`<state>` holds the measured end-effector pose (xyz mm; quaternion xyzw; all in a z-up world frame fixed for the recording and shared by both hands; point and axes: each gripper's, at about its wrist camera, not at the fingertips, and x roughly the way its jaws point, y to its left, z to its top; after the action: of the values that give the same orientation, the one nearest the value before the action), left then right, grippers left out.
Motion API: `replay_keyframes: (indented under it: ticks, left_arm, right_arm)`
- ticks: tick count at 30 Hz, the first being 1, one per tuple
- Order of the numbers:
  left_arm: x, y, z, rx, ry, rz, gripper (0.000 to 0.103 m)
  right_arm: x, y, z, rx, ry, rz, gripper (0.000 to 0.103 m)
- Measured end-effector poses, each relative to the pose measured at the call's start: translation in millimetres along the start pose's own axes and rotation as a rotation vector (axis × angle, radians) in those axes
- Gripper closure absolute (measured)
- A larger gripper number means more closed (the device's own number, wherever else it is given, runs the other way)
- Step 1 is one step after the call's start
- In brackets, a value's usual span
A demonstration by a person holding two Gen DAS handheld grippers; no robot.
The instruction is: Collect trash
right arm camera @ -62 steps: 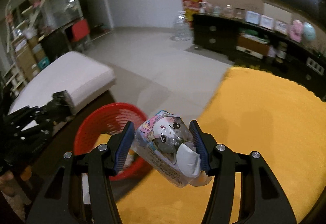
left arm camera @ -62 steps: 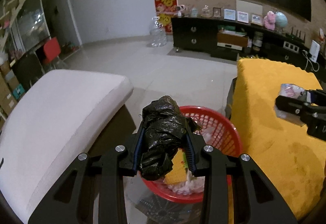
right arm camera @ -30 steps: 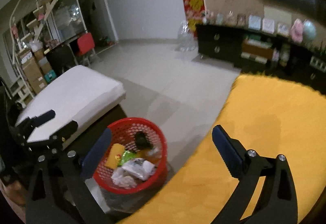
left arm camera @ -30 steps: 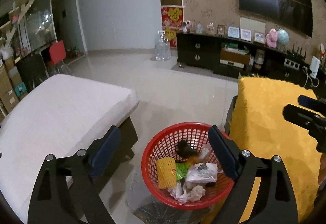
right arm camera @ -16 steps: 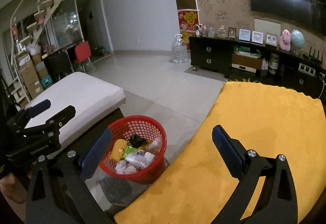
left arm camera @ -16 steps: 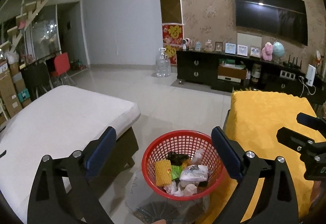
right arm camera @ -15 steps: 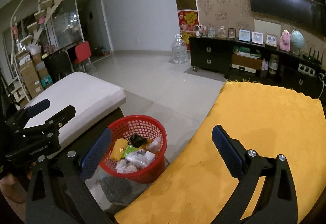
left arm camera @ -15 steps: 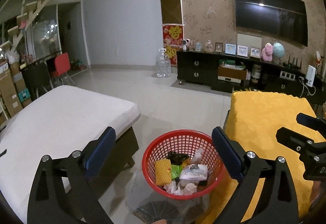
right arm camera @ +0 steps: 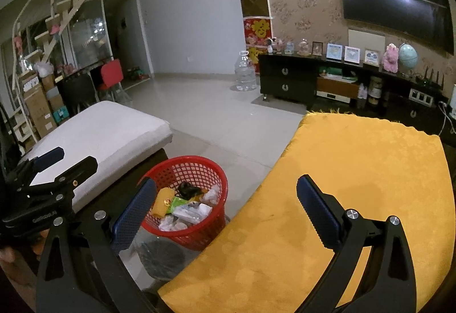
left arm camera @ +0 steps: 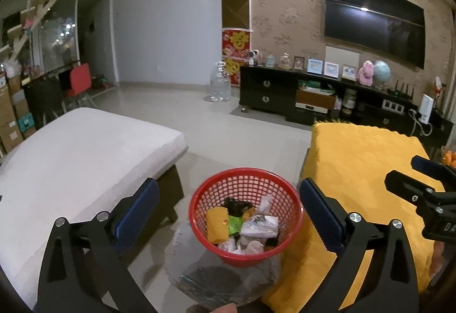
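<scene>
Both tongs are spread wide with nothing between the pads. The left tongs (left arm camera: 228, 206) have just been opening further, and what shows in the gap between their blue pads is the red mesh basket (left arm camera: 245, 179), sitting lower down and ahead of them, not touched by either pad. The right tongs (right arm camera: 226, 199) hang over the near edge of the yellow-covered tabletop (right arm camera: 356, 170), with the basket off toward their left finger.

All the trash I can see is in the basket: a crumpled black bag (left arm camera: 235, 204) at the far side, a yellow wrapper (left arm camera: 217, 223) on the left with a green packet (left arm camera: 235, 223) beside it, a clear plastic package (left arm camera: 260, 226) right of that, and some white crumpled bits (left arm camera: 228, 244) nearest the tongs.

The basket stands on a small round glass stand (left arm camera: 216, 281), between the yellow tabletop and a white cushioned bench (left arm camera: 85, 150) left of the left tongs.
</scene>
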<state>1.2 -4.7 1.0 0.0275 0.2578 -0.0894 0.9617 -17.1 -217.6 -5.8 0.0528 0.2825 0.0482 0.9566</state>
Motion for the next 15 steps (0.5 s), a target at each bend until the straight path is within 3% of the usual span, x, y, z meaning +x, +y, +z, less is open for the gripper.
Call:
replay_keyframes:
  ticks: [15]
  left_arm:
    - [4, -4, -6, 0.004, 0.008, 0.003, 0.008]
  right_arm:
    - [11, 0, -6, -0.012, 0.029, -0.006, 0.007]
